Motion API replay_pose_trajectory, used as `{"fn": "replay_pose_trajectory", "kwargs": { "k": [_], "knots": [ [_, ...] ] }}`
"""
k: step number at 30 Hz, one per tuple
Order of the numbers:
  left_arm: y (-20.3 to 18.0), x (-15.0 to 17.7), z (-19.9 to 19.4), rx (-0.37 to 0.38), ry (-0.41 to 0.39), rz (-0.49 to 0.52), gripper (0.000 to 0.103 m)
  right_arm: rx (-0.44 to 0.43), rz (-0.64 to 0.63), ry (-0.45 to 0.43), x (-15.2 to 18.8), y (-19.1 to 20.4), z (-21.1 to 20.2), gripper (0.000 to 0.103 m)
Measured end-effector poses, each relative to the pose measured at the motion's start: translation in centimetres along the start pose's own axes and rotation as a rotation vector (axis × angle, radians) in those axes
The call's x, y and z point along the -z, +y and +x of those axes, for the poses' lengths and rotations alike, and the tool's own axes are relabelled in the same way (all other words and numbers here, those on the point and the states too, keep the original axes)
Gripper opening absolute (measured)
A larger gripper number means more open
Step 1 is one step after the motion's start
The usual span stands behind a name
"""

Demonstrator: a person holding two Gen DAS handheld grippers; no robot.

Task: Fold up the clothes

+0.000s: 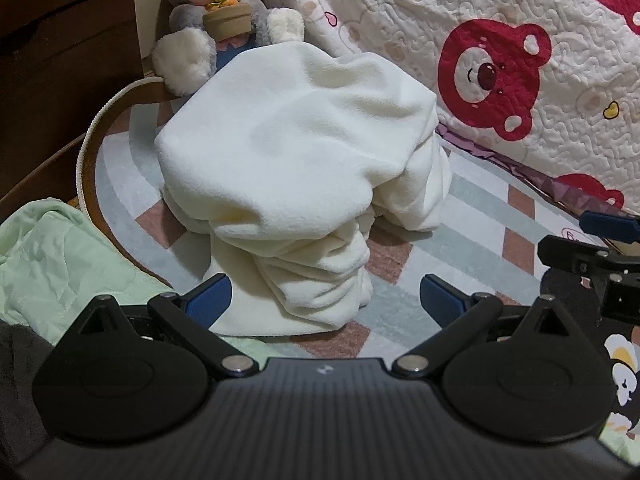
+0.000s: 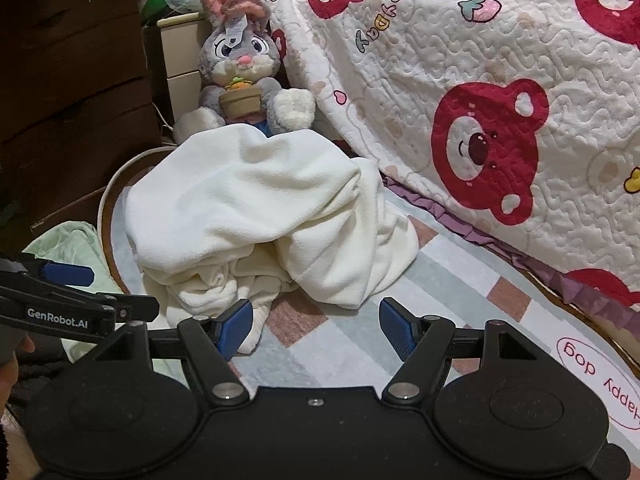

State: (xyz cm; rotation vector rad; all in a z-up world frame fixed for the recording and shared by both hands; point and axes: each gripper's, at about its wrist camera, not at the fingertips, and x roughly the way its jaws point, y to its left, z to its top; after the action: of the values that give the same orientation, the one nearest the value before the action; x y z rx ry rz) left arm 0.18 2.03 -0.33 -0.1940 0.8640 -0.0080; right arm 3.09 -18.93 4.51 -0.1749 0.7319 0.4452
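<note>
Sitting in a rumpled heap on the striped rug (image 1: 472,208) is the cream fleece garment (image 1: 296,152), partly folded over itself. Left gripper (image 1: 326,300) hovers at its near edge, jaws spread wide, nothing gripped. Right gripper (image 2: 316,330) is open too, its left pad just beside a fleece fold. Behind the heap sits a plush rabbit (image 2: 244,76); a bear-print quilt (image 2: 500,100) hangs at right.

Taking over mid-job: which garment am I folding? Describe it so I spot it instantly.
Find the bear-print quilt hanging at the right, then the striped rug below it. On the rug, before the grey plush rabbit, lies the cream fleece garment: bulky and plain, unlike the flat pale green cloth at left.
</note>
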Motion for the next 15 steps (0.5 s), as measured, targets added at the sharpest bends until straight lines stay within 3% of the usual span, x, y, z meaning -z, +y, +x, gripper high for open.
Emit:
{"fn": "replay_pose_trajectory", "kwargs": {
  "k": [15],
  "knots": [
    [0.17, 0.16, -0.05, -0.001, 0.001, 0.006, 0.103, -0.014, -0.029, 0.002, 0.24, 1.05, 0.20, 0.074]
  ]
}}
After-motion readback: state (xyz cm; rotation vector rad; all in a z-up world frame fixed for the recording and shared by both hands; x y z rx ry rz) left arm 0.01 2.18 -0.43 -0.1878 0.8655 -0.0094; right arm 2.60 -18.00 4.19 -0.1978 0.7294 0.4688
